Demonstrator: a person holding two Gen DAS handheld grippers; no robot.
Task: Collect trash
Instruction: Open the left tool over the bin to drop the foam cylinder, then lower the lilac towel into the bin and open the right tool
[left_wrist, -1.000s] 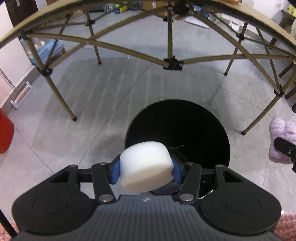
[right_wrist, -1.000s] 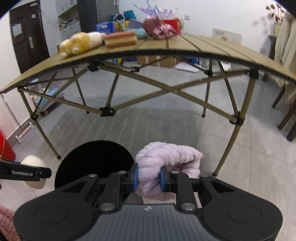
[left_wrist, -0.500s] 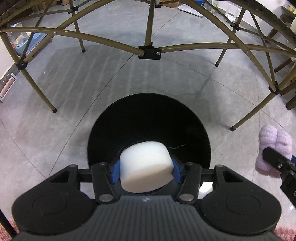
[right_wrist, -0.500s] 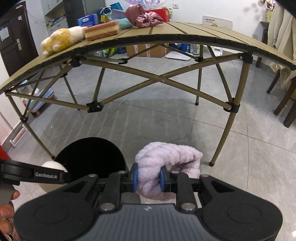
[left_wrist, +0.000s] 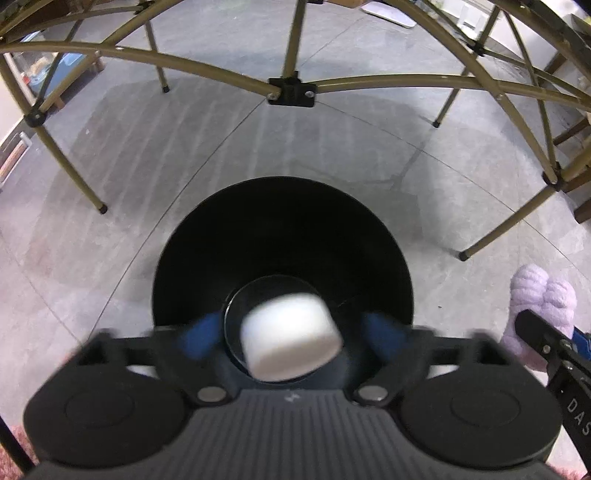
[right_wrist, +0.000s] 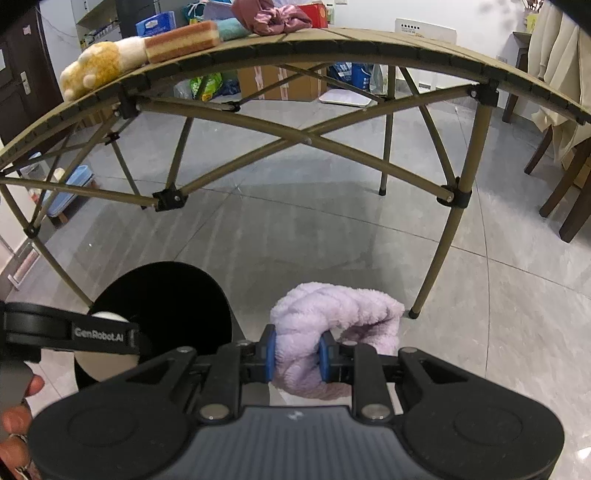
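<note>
sponge (left_wrist: 290, 338), white and blurred, sits loose over the black bin (left_wrist: 282, 236) between the left gripper (left_wrist: 291, 338) fingers, which are opening wide. right gripper (right_wrist: 295, 354) fingers pinch a lilac towel (right_wrist: 332, 314) beside the bin.

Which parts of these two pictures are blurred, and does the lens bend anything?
Left wrist view: the white foam puck and the opening left hand-held gripper with its blue pads smear with motion; the bin stays sharp. Right wrist view: crisp throughout, purple cloth included. Both views: the fisheye bows the table into an arch.
</note>
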